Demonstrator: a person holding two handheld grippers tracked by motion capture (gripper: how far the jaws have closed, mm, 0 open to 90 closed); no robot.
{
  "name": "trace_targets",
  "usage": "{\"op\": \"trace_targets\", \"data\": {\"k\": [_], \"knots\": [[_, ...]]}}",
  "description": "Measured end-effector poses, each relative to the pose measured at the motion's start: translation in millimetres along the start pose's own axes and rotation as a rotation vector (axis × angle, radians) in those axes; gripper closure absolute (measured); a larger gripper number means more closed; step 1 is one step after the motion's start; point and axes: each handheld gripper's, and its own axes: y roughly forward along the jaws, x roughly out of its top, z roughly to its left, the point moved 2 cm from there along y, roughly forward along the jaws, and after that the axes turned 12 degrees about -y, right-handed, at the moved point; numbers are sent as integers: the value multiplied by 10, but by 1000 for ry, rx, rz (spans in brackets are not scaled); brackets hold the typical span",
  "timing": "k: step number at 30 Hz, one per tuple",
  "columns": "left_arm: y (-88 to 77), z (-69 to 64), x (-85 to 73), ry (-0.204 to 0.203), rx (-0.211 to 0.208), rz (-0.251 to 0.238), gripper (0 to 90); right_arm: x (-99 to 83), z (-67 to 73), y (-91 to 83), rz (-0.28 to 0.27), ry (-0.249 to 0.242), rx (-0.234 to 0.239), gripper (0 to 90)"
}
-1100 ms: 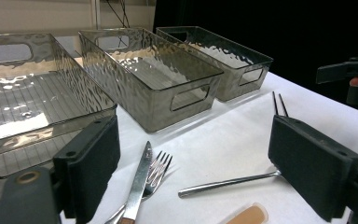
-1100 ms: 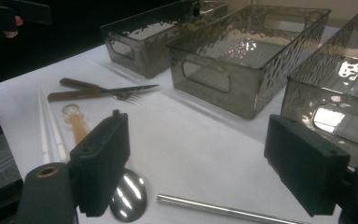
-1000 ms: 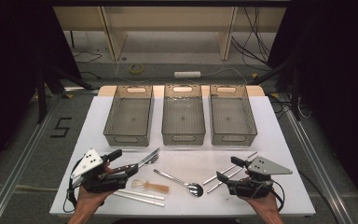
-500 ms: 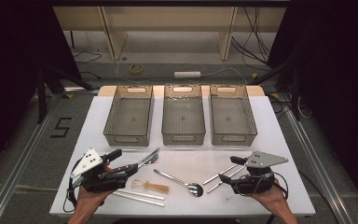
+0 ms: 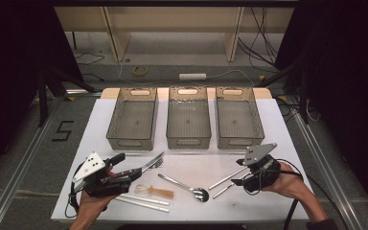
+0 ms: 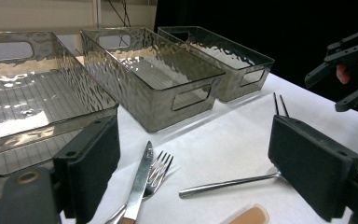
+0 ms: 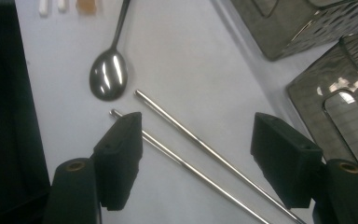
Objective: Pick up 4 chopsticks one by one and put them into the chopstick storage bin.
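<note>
- Steel chopsticks (image 7: 200,149), a pair of thin metal rods, lie side by side on the white surface (image 5: 287,124) directly under the right gripper (image 7: 196,161); its black jaws stand wide and have just been closing a little, with both rods between them and neither pad pressing on a rod.
- From above, the right gripper (image 5: 250,178) hangs over the chopsticks' (image 5: 226,183) near end, held in a hand that comes in from the bottom right.
- Just beyond the chopsticks' far tips lies a metal spoon (image 7: 108,70), bowl toward them, close to the tips but apart from them.
- Farther from the chopsticks, past the spoon (image 5: 184,186), the left gripper (image 5: 127,165) rests low over the surface with its jaws wide and nothing between the pads.
- In the left gripper view its jaws frame a knife (image 6: 138,184) lying partly over a fork (image 6: 157,170), with the spoon's handle (image 6: 228,183) beside them.
- A small brush with a tan handle (image 5: 154,191) and two white sticks (image 5: 141,201) lie on the spoon's far side from the chopsticks, near the left hand.
- Three clear plastic bins (image 5: 187,117) stand in a row across the surface, well beyond the chopsticks; the right-hand bin (image 5: 238,122) is the closest to them.
</note>
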Motion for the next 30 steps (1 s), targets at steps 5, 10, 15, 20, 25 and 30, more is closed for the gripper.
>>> {"op": "trace_targets", "data": {"k": [5, 10, 15, 20, 25, 30], "knots": [[-2, 4, 3, -3, 0, 0, 160, -22, -50, 149, 130, -63, 55, 386], [3, 5, 1, 0, 0, 4, 160, -64, -94, 231, 169, -82, 95, 422], [2, 2, 1, 2, -1, 5, 160, -134, -132, 357, 236, -98, 115, 455], [6, 10, -1, -7, -1, 6, 160, -160, -146, 427, 274, -123, 144, 480], [9, 4, -1, -6, -4, 6, 160, -220, -165, 491, 328, -123, 141, 496], [11, -1, -3, -3, -5, 8, 160, -233, -196, 521, 339, -145, 150, 523]]}}
